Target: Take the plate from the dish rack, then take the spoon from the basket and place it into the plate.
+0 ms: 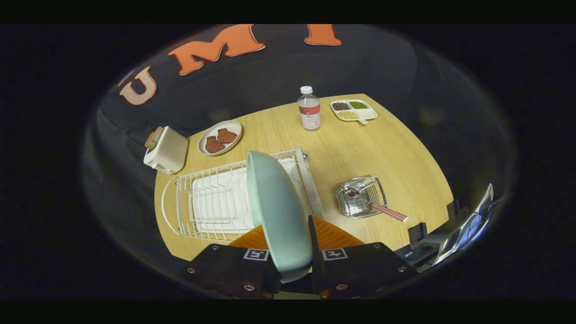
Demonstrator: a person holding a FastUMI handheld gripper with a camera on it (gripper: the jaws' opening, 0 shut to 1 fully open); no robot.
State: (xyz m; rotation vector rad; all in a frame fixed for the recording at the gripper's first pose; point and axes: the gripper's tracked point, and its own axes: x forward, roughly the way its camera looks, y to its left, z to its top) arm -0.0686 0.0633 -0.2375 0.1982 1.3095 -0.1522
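A pale green plate [274,207] stands on edge between my fingers, and my gripper [293,252] is shut on its near rim. It is lifted above the white wire dish rack [211,202], which lies just beyond and beside the plate. A small metal basket [361,196] sits on the wooden table [360,148] off to the side of the rack. A spoon [386,210] with a red checked handle lies in the basket, its handle sticking out over the rim toward me.
Beyond the rack are a white toaster [166,150] holding toast, a plate of reddish patties [220,137], a water bottle [309,108] and a divided tray of foods [353,110]. Dark clamps and gear [454,229] sit at the table's near corner.
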